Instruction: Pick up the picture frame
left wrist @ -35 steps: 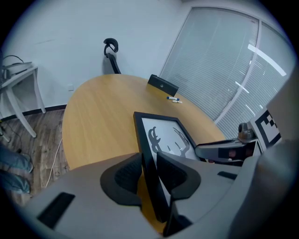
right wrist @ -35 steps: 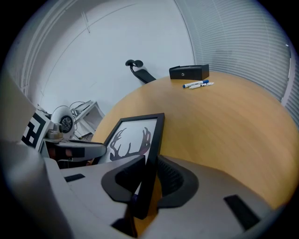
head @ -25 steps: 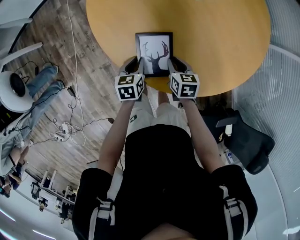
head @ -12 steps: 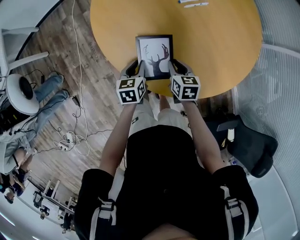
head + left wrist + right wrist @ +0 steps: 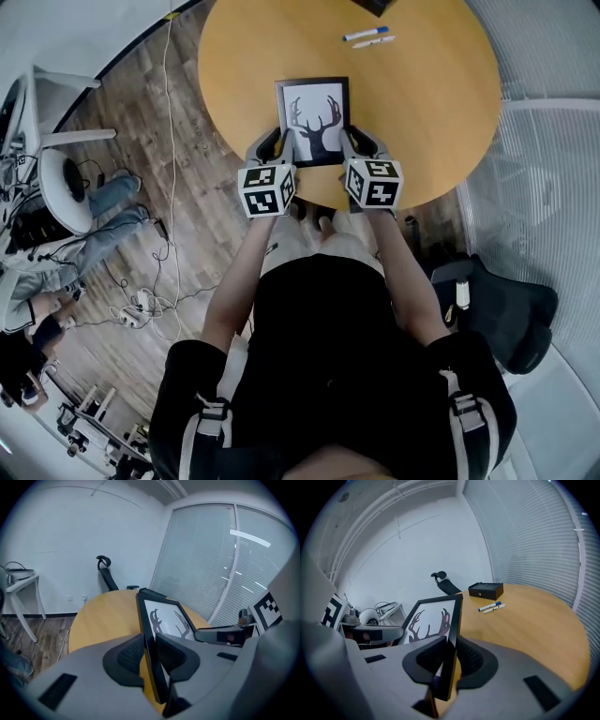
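The picture frame [image 5: 312,120], black with a dark antler print on white, hangs over the near part of the round wooden table [image 5: 422,112], held by its two sides. My left gripper [image 5: 274,145] is shut on its left edge, and in the left gripper view the pads [image 5: 129,656] pinch the thin black rim of the frame [image 5: 164,618]. On the opposite edge my right gripper [image 5: 352,142] is shut too. The right gripper view shows that side of the frame [image 5: 433,620] standing between the pads [image 5: 471,658], which have just been closing slightly on it.
Two pens [image 5: 367,37] and a black box [image 5: 486,590] lie at the table's far side. A black office chair [image 5: 497,309] stands at the right. A white chair [image 5: 56,178], a seated person [image 5: 56,253] and floor cables [image 5: 141,281] are at the left. Window blinds [image 5: 225,559] lie beyond.
Both grippers have risen together with the frame between them. The frame has come up off the tabletop, and the table looks smaller and farther below.
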A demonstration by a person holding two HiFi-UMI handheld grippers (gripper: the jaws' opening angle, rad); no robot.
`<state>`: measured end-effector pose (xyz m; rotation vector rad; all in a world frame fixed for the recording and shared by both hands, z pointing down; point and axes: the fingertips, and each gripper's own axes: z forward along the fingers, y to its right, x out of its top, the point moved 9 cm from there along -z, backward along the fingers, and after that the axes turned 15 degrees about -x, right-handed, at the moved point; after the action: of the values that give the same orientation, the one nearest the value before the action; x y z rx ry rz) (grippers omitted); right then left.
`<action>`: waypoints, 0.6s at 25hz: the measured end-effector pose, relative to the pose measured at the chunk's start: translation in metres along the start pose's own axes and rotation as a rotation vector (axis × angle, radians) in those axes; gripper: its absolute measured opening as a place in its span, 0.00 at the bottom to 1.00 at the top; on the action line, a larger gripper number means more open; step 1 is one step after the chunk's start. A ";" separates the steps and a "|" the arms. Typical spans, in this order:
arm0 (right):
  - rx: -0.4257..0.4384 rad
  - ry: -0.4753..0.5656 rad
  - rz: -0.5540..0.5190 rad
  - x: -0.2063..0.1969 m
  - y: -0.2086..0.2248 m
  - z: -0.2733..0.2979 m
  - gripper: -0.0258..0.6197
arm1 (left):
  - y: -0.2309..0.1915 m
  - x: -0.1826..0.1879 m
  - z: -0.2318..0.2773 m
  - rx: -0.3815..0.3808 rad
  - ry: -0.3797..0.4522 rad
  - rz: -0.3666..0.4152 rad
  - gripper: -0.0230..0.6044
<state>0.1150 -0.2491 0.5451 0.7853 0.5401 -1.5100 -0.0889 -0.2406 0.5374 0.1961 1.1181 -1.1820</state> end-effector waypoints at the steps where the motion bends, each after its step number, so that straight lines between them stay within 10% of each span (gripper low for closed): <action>1: 0.003 0.015 -0.002 0.005 0.001 -0.005 0.17 | 0.005 0.005 -0.003 0.002 0.012 0.012 0.18; 15: 0.024 0.260 -0.061 0.076 0.012 -0.077 0.17 | 0.069 0.071 -0.042 0.018 0.215 0.147 0.18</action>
<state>0.1407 -0.2443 0.4391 1.0000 0.7455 -1.4806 -0.0616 -0.2287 0.4338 0.4202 1.2584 -1.0575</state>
